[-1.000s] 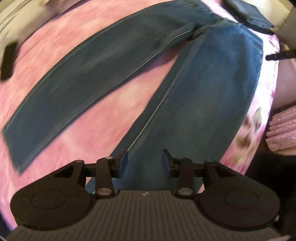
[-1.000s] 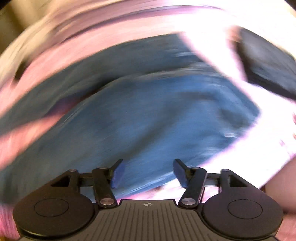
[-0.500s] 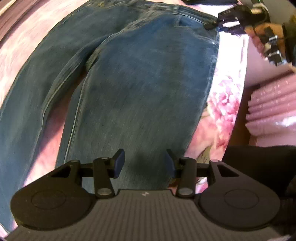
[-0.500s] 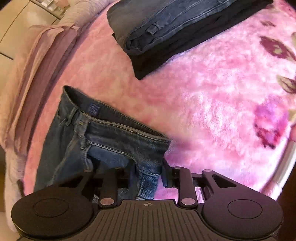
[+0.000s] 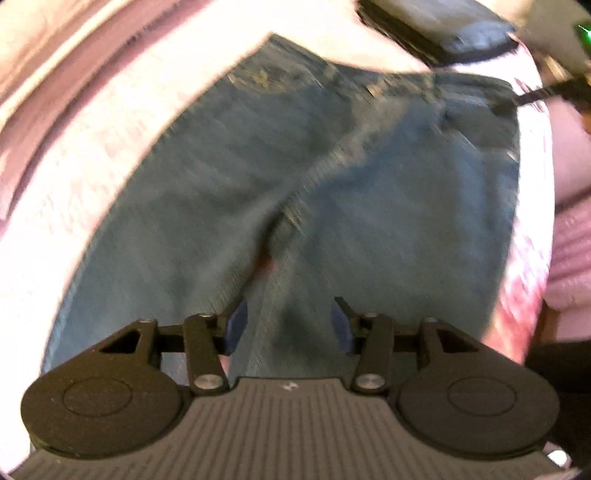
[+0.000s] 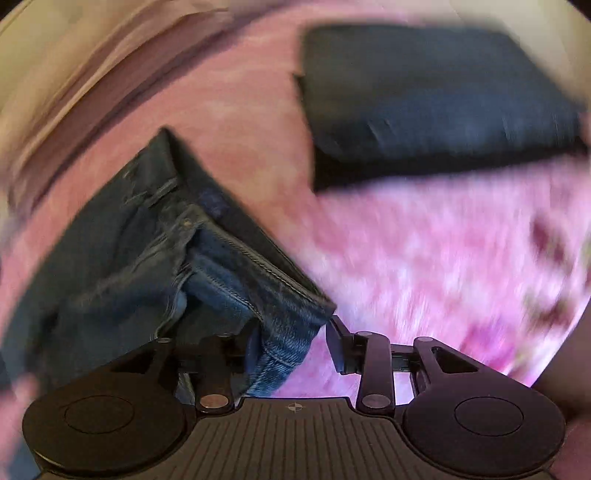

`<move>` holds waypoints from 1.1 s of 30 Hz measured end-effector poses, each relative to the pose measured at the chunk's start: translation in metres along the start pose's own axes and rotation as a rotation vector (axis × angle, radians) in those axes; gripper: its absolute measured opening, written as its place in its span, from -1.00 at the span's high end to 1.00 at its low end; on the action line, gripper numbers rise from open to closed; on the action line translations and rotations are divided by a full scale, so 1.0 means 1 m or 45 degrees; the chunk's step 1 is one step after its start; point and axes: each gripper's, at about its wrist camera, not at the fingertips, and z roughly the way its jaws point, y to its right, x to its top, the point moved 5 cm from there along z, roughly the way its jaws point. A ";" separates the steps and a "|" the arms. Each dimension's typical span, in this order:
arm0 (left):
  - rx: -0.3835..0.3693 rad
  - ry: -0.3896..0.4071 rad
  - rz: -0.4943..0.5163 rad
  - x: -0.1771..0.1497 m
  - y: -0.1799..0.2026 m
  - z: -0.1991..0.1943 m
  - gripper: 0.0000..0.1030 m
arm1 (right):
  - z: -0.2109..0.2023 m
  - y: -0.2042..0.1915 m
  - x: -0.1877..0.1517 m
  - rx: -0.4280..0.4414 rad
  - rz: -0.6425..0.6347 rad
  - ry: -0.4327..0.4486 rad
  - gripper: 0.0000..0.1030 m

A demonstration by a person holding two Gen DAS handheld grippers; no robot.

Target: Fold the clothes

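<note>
Blue jeans (image 5: 369,192) lie spread flat on a pink plush blanket (image 5: 110,155). My left gripper (image 5: 289,326) hovers over the crotch seam where the two legs meet. Its jaws are opening, with only flat denim beneath them. In the right wrist view, the jeans' waistband corner (image 6: 288,314) sits between the fingers of my right gripper (image 6: 294,345). Those jaws are also opening. The denim rests by the left pad (image 6: 253,347), and a gap shows at the right pad. The left wrist view shows the right gripper's tip (image 5: 535,96) at the waistband's far right corner.
A folded stack of dark clothes (image 6: 424,103) lies on the blanket (image 6: 424,258) beyond the waistband, and also shows as the stack (image 5: 443,26) at the top of the left wrist view. Pink ribbed bedding (image 5: 570,258) and a dark patch border the right edge.
The left gripper travelled from the legs up to the crotch and its jaws widened. The right gripper closed on the waistband corner, and its jaws have since parted again.
</note>
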 end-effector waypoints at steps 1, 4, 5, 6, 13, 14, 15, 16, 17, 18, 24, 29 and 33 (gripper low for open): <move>0.012 0.018 -0.010 0.007 -0.007 0.005 -0.06 | -0.002 -0.009 0.004 -0.029 -0.079 -0.003 0.25; 0.034 0.005 -0.077 0.019 -0.026 0.035 -0.08 | 0.004 -0.013 0.006 -0.073 -0.055 -0.104 0.12; 0.031 -0.017 -0.097 0.019 -0.031 0.045 -0.07 | 0.008 -0.008 0.004 -0.069 0.006 -0.163 0.05; 0.024 -0.047 -0.119 0.016 -0.034 0.057 -0.06 | 0.012 -0.001 0.002 -0.067 0.076 -0.213 -0.01; 0.004 -0.157 -0.181 -0.002 -0.038 0.092 -0.01 | -0.029 0.013 0.022 -0.031 0.064 0.054 -0.02; 0.011 -0.158 -0.186 -0.002 -0.038 0.090 -0.01 | -0.032 0.006 0.031 0.015 0.018 0.105 -0.02; 0.018 -0.157 -0.189 -0.002 -0.038 0.087 -0.01 | -0.030 -0.003 0.042 0.080 -0.035 0.137 -0.02; 0.030 -0.148 -0.188 -0.001 -0.036 0.081 -0.01 | -0.022 -0.014 0.054 0.169 -0.090 0.143 -0.02; 0.041 -0.138 -0.186 -0.001 -0.035 0.074 -0.01 | -0.007 -0.026 0.064 0.257 -0.137 0.123 -0.01; 0.048 -0.125 -0.187 -0.001 -0.032 0.066 -0.01 | 0.009 -0.037 0.074 0.333 -0.176 0.091 -0.01; 0.048 -0.092 -0.239 -0.009 -0.016 0.026 -0.02 | 0.119 -0.092 0.117 0.538 -0.428 -0.072 -0.01; 0.041 -0.143 -0.276 -0.026 -0.008 0.020 -0.02 | 0.164 -0.096 0.132 0.532 -0.527 -0.105 0.04; 0.020 -0.124 -0.271 -0.025 -0.003 0.019 -0.02 | 0.150 -0.082 0.152 0.529 -0.551 -0.101 0.83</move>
